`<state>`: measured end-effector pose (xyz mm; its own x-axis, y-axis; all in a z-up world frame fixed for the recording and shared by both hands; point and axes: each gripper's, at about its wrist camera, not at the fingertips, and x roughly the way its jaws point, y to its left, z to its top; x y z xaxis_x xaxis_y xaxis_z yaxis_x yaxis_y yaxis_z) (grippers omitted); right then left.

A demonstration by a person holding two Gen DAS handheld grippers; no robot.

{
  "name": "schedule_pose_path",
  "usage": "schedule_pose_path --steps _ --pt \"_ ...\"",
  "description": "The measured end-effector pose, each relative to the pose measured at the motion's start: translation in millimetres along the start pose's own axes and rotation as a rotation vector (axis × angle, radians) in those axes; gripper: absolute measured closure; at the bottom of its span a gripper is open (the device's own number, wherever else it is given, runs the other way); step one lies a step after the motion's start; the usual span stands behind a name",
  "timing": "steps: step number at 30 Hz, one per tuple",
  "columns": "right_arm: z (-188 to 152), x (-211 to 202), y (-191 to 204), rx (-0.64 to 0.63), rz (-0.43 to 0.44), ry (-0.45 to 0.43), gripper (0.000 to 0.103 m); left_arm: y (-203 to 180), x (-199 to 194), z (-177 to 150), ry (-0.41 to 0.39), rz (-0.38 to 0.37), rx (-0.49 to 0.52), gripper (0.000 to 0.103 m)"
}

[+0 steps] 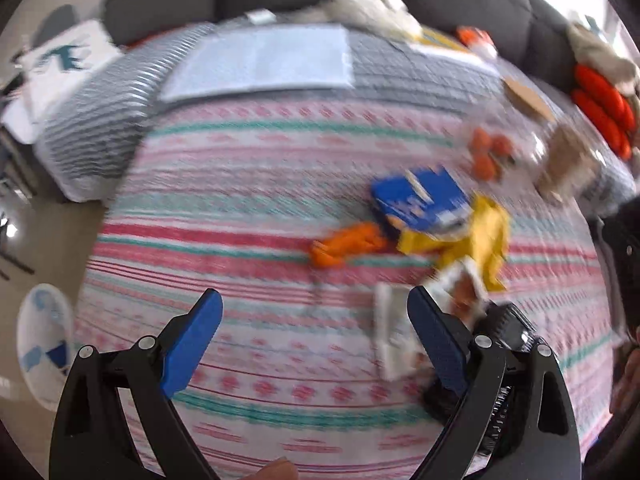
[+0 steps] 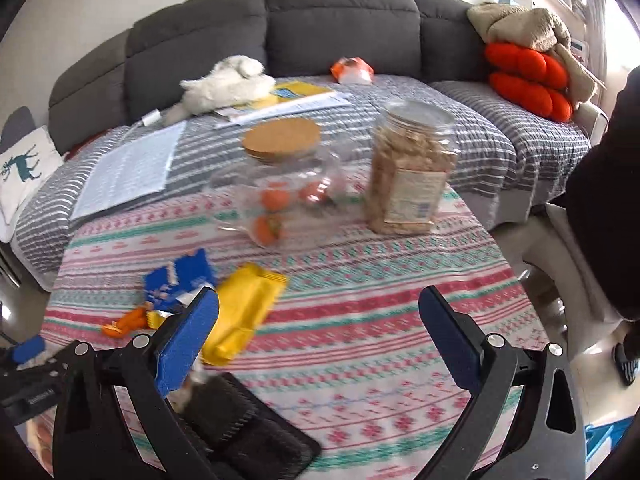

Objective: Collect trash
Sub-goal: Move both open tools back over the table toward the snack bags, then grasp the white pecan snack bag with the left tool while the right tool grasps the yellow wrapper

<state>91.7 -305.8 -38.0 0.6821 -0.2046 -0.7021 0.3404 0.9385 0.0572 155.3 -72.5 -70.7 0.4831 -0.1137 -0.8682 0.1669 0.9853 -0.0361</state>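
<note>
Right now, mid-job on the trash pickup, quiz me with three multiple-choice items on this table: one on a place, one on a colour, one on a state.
1. Where is the yellow wrapper?
A. Beside the blue wrapper
B. On the sofa
C. Inside the jar

2. What colour is the tray near the table edge?
A. White
B. Black
C. Red

3. How is the right hand-held gripper?
A. Shut on the yellow wrapper
B. Shut on nothing
C. Open, holding nothing

Key: 1 A, the two wrappers lie side by side on the cloth. 2 B, the ribbed tray is black. 3 C, its blue pads stand wide apart with only cloth between them.
</note>
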Motion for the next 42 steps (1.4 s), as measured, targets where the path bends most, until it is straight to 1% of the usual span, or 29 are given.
schedule_pose_path --steps 3,6,8,9,12,16,20,21,22,23,24,25,26,27,28,29,30,31,33,34,39,42 --pt "-0.7 4.1 -17.7 0.021 0.001 0.023 0.007 -17.0 14.1 -2.6 0.063 -0.064 0.000 0.012" --pt "-2.1 10.3 -31.3 0.041 0.007 0.055 0.007 -29.8 32.3 -4.7 0.133 -0.115 -0.030 0.012" --pt "-2.7 13.5 -36.9 0.050 0.005 0.066 0.007 -36.8 46.9 -6.1 0.184 -0.141 -0.063 0.012" --pt "-3.0 14.4 -40.3 0.056 0.005 0.071 0.007 -39.6 54.2 -6.7 0.210 -0.166 -0.088 0.012" --pt "-4.3 18.4 -48.9 0.084 0.019 0.096 0.007 -43.9 63.2 -6.5 0.242 -0.203 -0.138 0.011" --pt "-5.9 22.6 -53.1 0.093 0.022 0.113 0.007 -53.0 71.6 -4.0 0.250 -0.206 -0.133 0.008" --pt "-6.5 30.6 -49.8 0.087 0.018 0.136 0.007 -63.2 74.0 -4.9 0.237 -0.167 -0.078 0.009" --pt "-6.5 33.8 -47.5 0.091 0.024 0.146 0.007 -65.2 73.7 -5.8 0.234 -0.155 -0.061 0.011" --pt "-6.6 36.2 -46.4 0.094 0.030 0.153 0.007 -68.1 72.9 -7.4 0.229 -0.137 -0.040 0.018" --pt "-6.4 38.9 -43.3 0.096 0.038 0.162 0.007 -71.0 72.0 -8.8 0.224 -0.117 -0.019 0.020" --pt "-6.5 41.6 -39.9 0.098 0.046 0.171 0.007 -72.9 70.3 -10.0 0.218 -0.118 -0.007 0.025" --pt "-7.1 45.8 -34.1 0.097 0.057 0.185 0.007 -73.0 68.1 -10.9 0.214 -0.125 -0.004 0.034" --pt "-7.6 48.6 -29.7 0.095 0.065 0.194 0.007 -71.8 64.7 -11.3 0.210 -0.135 -0.001 0.040" --pt "-8.4 52.0 -23.8 0.090 0.074 0.205 0.007 -69.7 59.7 -11.1 0.199 -0.128 0.006 0.064" --pt "-9.1 54.3 -19.2 0.087 0.081 0.214 0.007 -66.4 58.4 -11.8 0.203 -0.127 0.011 0.081" --pt "-10.1 57.7 -12.4 0.081 0.093 0.225 0.007 -61.7 58.3 -12.4 0.215 -0.142 0.003 0.090" --pt "-11.1 61.5 -5.4 0.074 0.103 0.238 0.007 -56.3 59.0 -13.4 0.225 -0.164 -0.010 0.090" --pt "-11.8 64.8 0.3 0.069 0.110 0.249 0.007 -52.1 59.2 -14.4 0.225 -0.165 -0.013 0.090" --pt "-13.2 70.2 8.9 0.069 0.118 0.261 0.007 -43.1 56.4 -14.8 0.206 -0.138 -0.020 0.090" --pt "-12.7 72.2 11.6 0.072 0.121 0.265 0.007 -38.8 54.2 -13.3 0.200 -0.137 -0.030 0.090" --pt "-12.3 82.3 18.1 0.114 0.147 0.288 0.007 -20.9 33.6 -2.0 0.148 -0.179 -0.082 0.094" --pt "-11.9 90.0 21.8 0.124 0.157 0.303 0.007 -11.0 18.6 1.8 0.110 -0.201 -0.093 0.094"
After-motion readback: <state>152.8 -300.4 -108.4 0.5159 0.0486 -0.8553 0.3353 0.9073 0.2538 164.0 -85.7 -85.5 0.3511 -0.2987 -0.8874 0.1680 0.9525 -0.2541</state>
